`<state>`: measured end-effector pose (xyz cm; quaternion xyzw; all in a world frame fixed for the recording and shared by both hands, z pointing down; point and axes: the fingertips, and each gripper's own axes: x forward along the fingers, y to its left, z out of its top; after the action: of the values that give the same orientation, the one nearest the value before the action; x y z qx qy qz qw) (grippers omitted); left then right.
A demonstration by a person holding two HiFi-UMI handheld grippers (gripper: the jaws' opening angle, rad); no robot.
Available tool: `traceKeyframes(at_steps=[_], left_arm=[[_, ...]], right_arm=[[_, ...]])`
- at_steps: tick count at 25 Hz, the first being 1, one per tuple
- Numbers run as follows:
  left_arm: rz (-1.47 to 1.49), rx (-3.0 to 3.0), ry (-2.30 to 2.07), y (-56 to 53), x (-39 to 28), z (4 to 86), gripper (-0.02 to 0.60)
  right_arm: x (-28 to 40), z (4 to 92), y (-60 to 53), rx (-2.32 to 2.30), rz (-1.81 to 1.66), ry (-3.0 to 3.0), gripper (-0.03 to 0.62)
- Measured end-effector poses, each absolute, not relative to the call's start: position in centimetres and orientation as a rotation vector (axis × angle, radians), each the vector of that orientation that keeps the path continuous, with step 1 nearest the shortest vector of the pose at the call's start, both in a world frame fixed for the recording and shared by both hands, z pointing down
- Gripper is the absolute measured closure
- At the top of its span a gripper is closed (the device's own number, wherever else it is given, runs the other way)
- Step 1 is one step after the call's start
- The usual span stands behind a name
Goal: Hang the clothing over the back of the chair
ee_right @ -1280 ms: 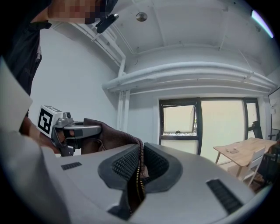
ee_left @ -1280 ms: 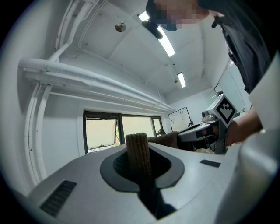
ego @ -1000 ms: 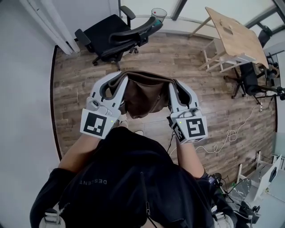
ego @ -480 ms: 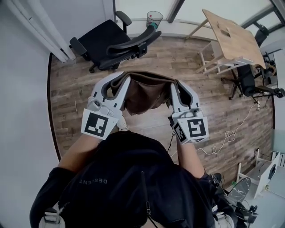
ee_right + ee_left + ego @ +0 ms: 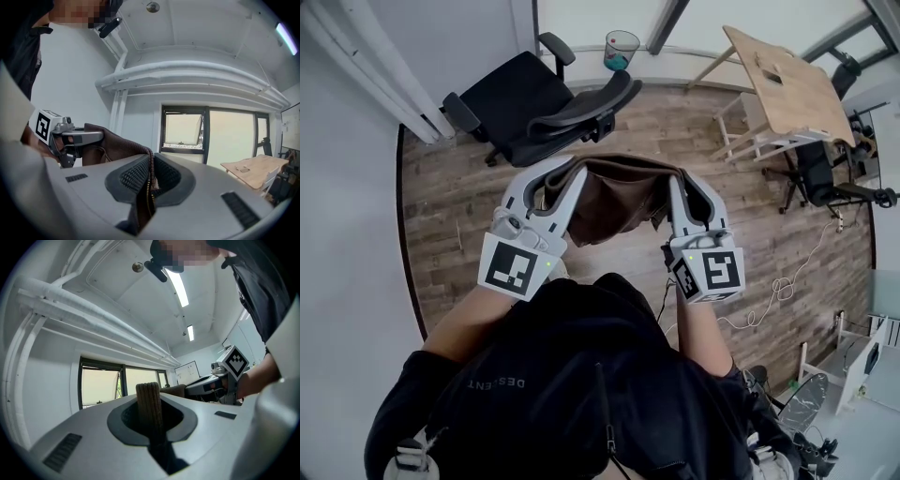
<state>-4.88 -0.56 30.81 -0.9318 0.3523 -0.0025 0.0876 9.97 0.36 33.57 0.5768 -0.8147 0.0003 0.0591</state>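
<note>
Left claw: pinching jacket's ribbed edge.
Right claw: pinching its zipper edge.
Jacket: spread between claws, short of chair.

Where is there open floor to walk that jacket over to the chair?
Bare wood floor lies between the black office chair and the wooden table, and left of the jacket toward the wall. The right side is crowded: a second chair and loose cables.

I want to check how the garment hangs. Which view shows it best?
The head view: the garment hangs spread between the left gripper and right gripper. The left gripper view shows only a ribbed edge pinched in the jaws; the right gripper view shows a zipper edge and one fold.
</note>
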Motion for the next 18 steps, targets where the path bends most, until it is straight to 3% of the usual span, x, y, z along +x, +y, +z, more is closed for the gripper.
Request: traceKeyframes(at_steps=[18], left_arm=[[-0.054,-2.607,1.42,-6.2,-1.8,30.7,0.534]], right_arm=[[12.7,33.6,-8.9,1.369,-0.036,-2.704,0.551]])
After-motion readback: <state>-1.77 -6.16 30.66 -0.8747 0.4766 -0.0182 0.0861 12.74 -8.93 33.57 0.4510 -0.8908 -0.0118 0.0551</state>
